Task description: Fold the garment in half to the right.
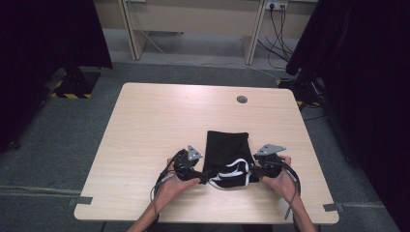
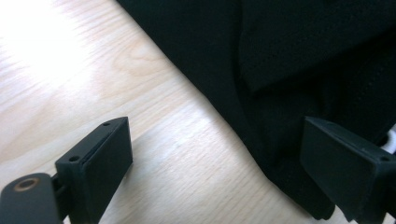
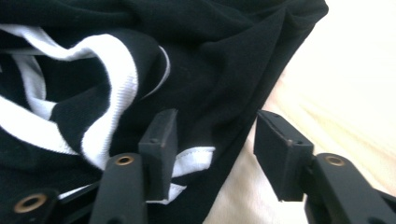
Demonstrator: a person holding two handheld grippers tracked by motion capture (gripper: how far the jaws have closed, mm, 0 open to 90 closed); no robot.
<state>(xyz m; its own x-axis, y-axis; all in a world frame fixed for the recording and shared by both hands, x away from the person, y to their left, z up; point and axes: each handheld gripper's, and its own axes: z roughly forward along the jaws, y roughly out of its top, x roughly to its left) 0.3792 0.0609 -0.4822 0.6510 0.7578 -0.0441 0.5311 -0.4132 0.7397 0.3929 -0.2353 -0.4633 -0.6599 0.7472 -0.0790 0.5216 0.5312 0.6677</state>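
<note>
A black cloth garment with white ribbed trim (image 1: 227, 162) lies folded on the pale wooden desk (image 1: 145, 125), between the two tools. The left hand-held gripper (image 2: 215, 172) gapes wide over the garment's edge, gripping nothing. The right hand-held gripper (image 3: 210, 154) stands half open astride the opposite hem, pads not yet pressing, likely readying another fold. No containers appear.

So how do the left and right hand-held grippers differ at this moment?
The left hand-held gripper has its jaws spread wide, straddling the plain black edge of the garment over bare table. The right hand-held gripper has narrower jaws, set around a black fold beside the white trim. Neither set of pads presses cloth. Both sit low at the garment's near end, one on each side.
</note>
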